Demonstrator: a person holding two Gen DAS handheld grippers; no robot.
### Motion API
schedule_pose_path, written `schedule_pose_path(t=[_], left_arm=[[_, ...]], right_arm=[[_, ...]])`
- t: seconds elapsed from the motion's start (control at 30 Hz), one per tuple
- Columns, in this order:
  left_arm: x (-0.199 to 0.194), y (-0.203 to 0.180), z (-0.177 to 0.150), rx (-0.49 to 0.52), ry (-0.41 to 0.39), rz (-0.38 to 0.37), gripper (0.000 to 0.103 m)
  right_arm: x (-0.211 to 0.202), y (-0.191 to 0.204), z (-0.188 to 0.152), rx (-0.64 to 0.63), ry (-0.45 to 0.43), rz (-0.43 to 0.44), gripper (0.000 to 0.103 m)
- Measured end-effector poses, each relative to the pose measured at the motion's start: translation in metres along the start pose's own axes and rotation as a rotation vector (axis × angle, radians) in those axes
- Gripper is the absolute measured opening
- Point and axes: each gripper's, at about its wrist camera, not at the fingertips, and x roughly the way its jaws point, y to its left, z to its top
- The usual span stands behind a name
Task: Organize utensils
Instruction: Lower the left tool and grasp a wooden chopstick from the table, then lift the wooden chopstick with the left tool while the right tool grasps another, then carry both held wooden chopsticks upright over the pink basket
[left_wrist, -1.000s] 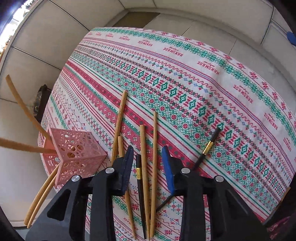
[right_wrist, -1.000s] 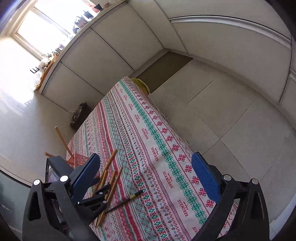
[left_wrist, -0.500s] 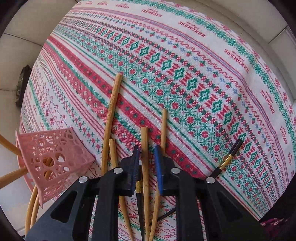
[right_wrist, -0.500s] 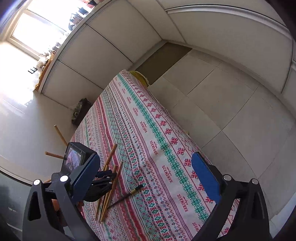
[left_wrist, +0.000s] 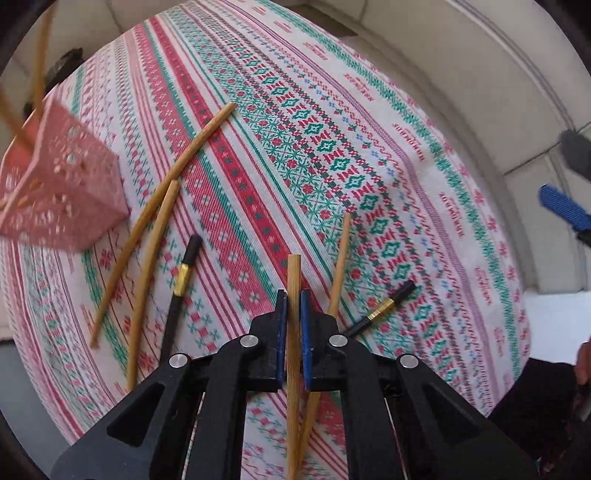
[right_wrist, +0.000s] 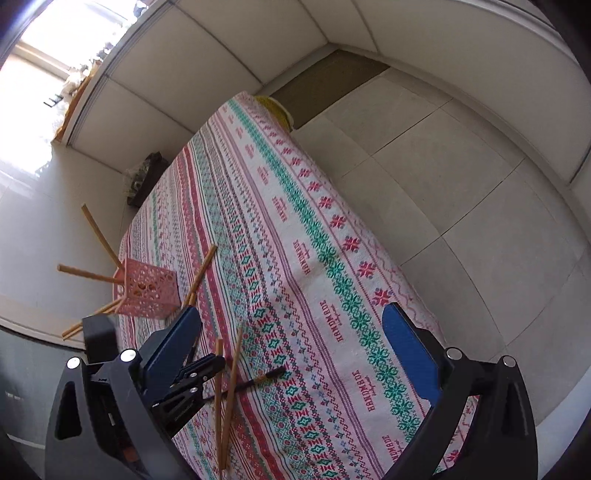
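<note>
My left gripper (left_wrist: 293, 295) points steeply down at the table, its jaws closing with the blue pads pressed on an upright-tilted bamboo chopstick (left_wrist: 294, 273). Another bamboo chopstick (left_wrist: 340, 266) lies just right of it; two more (left_wrist: 166, 221) lie to the left. One black chopstick with a gold band (left_wrist: 181, 288) is left of the jaws, another (left_wrist: 384, 306) right. The pink perforated holder (left_wrist: 62, 192) stands at the left with several chopsticks in it. My right gripper (right_wrist: 291, 314) hovers open and empty above the cloth; its view shows the left gripper (right_wrist: 207, 365) and the holder (right_wrist: 147, 291).
A patterned red, green and white tablecloth (left_wrist: 332, 147) covers the table, whose right edge (right_wrist: 369, 258) drops to a tiled floor. A dark object (right_wrist: 144, 177) sits on the floor beyond the far left corner. A person's hand (left_wrist: 583, 358) shows at the right rim.
The left jaws came together on a bamboo chopstick, and the gripper rolled and tilted further down. The right gripper sank a little toward the table.
</note>
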Motion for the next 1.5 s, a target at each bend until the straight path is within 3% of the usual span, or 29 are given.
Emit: schedule_pose_path(t=[0.1, 0.13, 0.17, 0.23, 0.37, 0.6, 0.67, 0.73, 0.9, 1.17, 1.27, 1.5], left_arm=[[-0.03, 0.015, -0.029, -0.087, -0.11, -0.06, 0.006], [-0.041, 0.02, -0.037, -0.105, -0.149, -0.068, 0.006], [-0.053, 0.025, -0.047, -0.124, -0.189, -0.083, 0.006], [-0.077, 0.032, -0.068, -0.162, -0.27, -0.118, 0.006], [-0.114, 0.029, -0.104, -0.192, -0.411, -0.156, 0.006], [-0.14, 0.037, -0.119, -0.198, -0.495, -0.183, 0.006], [-0.144, 0.044, -0.123, -0.207, -0.502, -0.183, 0.006], [-0.144, 0.047, -0.125, -0.214, -0.509, -0.178, 0.006], [-0.149, 0.055, -0.13, -0.233, -0.529, -0.176, 0.006], [-0.164, 0.049, -0.141, -0.214, -0.593, -0.148, 0.006], [-0.169, 0.042, -0.144, -0.197, -0.606, -0.133, 0.006], [-0.184, 0.026, -0.153, -0.162, -0.659, -0.063, 0.006]], right_arm=[[0.023, 0.014, -0.01, -0.042, 0.067, -0.023, 0.094], [0.033, 0.019, -0.015, -0.061, 0.099, -0.033, 0.088], [0.043, 0.024, -0.02, -0.075, 0.134, -0.044, 0.074], [0.063, 0.031, -0.03, -0.099, 0.202, -0.061, 0.056], [0.088, 0.04, -0.043, -0.11, 0.255, -0.108, 0.047], [0.101, 0.053, -0.044, -0.097, 0.236, -0.134, 0.044], [0.105, 0.057, -0.047, -0.102, 0.23, -0.155, 0.017], [0.108, 0.065, -0.049, -0.127, 0.207, -0.177, 0.01], [0.106, 0.082, -0.059, -0.152, 0.159, -0.12, 0.005], [0.017, 0.13, -0.092, -0.394, -0.095, 0.012, 0.005], [-0.012, 0.144, -0.112, -0.506, -0.177, 0.02, 0.005], [-0.049, 0.14, -0.138, -0.532, -0.229, 0.075, 0.005]])
